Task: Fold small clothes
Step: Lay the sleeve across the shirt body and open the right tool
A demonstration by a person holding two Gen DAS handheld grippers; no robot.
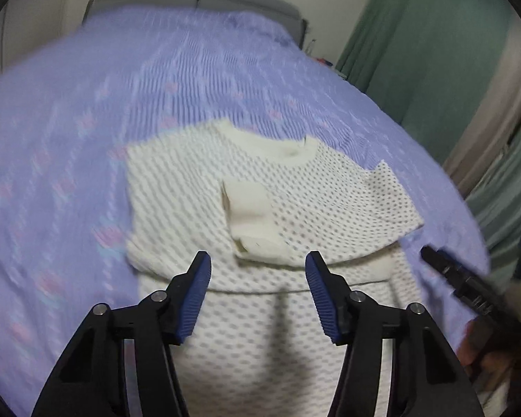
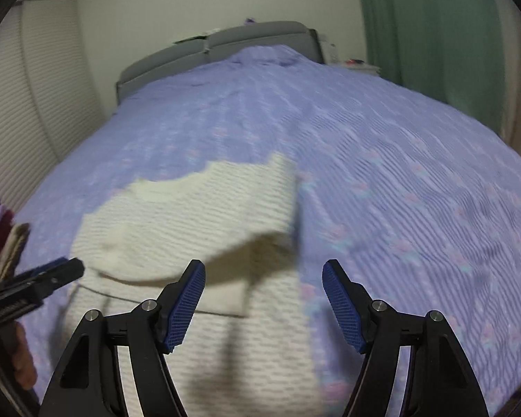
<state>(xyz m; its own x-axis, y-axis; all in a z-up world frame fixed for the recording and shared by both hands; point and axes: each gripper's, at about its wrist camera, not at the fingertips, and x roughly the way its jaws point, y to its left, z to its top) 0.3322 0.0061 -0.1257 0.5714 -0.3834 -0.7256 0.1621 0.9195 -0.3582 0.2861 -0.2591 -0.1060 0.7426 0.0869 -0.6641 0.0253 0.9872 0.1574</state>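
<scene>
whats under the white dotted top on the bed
The white dotted top lies on the purple bedspread, which shows all around it. Its own lower part sits beneath the folded-over upper half. Anything else under it is covered by the fabric.

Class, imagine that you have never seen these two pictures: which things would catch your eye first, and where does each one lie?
First comes the cream dotted garment, partly folded on the near part of the lilac bedspread, its neckline toward the grey headboard. Next, the blue-padded left tool stands open over the garment's lower half, and the right tool is open at its right edge. A green curtain hangs on the right.
</scene>
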